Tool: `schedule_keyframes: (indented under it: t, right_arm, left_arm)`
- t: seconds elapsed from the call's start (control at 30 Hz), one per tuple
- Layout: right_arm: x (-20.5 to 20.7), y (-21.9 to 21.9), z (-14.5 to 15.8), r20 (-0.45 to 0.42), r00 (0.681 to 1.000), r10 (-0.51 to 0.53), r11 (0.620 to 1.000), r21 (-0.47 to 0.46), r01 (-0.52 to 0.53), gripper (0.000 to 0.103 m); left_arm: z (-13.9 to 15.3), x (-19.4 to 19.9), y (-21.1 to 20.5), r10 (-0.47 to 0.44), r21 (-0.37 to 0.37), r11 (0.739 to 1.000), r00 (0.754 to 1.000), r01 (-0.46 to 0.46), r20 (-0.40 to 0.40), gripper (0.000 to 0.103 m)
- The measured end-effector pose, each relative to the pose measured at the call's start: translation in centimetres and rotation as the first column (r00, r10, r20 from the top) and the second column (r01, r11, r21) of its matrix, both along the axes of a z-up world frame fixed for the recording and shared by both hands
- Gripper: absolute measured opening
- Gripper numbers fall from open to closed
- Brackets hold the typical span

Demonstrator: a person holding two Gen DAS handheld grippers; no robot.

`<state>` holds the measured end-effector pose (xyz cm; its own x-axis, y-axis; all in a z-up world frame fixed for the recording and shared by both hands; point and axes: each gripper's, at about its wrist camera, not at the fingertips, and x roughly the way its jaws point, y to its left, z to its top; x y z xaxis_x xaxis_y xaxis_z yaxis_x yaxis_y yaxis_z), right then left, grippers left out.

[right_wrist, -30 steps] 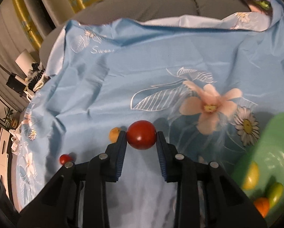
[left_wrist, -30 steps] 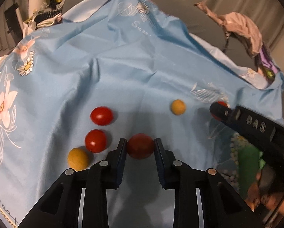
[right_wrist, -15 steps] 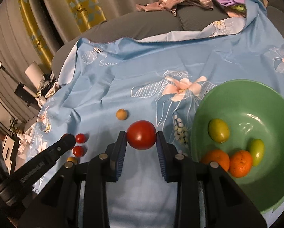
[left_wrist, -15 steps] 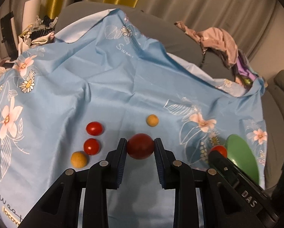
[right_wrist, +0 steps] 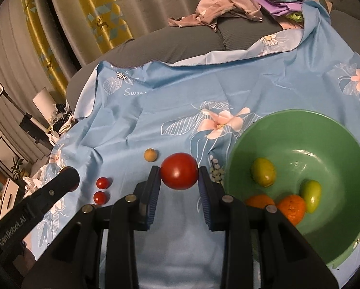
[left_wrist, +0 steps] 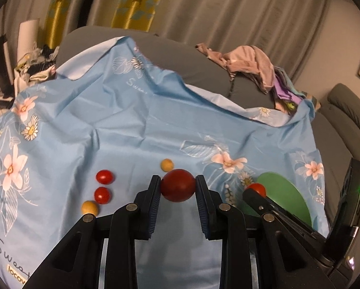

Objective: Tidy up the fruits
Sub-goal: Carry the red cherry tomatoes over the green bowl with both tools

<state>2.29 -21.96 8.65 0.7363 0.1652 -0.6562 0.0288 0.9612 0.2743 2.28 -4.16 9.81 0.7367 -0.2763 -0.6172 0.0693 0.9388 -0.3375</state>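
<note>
My left gripper (left_wrist: 178, 186) is shut on a dark red tomato (left_wrist: 178, 185), held above the blue floral cloth (left_wrist: 136, 120). My right gripper (right_wrist: 179, 175) is shut on a red tomato (right_wrist: 179, 174), just left of the green bowl (right_wrist: 324, 130). The bowl holds two green-yellow fruits (right_wrist: 263, 171) and two oranges (right_wrist: 292, 206). On the cloth lie two small red tomatoes (left_wrist: 104, 177), (left_wrist: 102, 195) and two small yellow fruits (left_wrist: 167, 164), (left_wrist: 90, 207). The right gripper with its tomato (left_wrist: 255, 189) shows in the left wrist view before the bowl (left_wrist: 286, 192).
The cloth covers a grey sofa (right_wrist: 180, 41). A heap of clothes (left_wrist: 249, 62) lies on the sofa back at the far right. Cluttered items (left_wrist: 35, 65) sit beyond the cloth's far left corner. Curtains hang behind.
Both grippers have risen and pulled back with their tomatoes still held. The cloth and loose fruits now look smaller and farther, and the green bowl has come fully into the right wrist view.
</note>
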Motion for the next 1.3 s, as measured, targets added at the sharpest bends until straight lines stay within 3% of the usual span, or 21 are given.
schedule_keyframes:
  t: [0.37,0.83,1.3]
  right_arm:
    - [-1.7,-2.0,1.8,0.058,0.998,-0.026,0.999,0.02,0.025,0.032]
    - [-3.8,-6.1,3.4,0.112,0.986,-0.121,0.992,0.048,0.117,0.032]
    - [-4.7,-9.0,3.5,0.116,0.974,-0.193,0.98,0.065,0.187,0.033]
  left_arm:
    - [0.8,-1.1,-2.7,-0.1,-0.011,0.995,0.995,0.101,0.022,0.029]
    - [0.9,-1.1,-6.9,-0.192,0.037,0.981,0.981,0.191,0.026,0.029]
    - [0.8,-0.6,-11.5,-0.318,0.041,0.947,0.948,0.317,0.006,0.029]
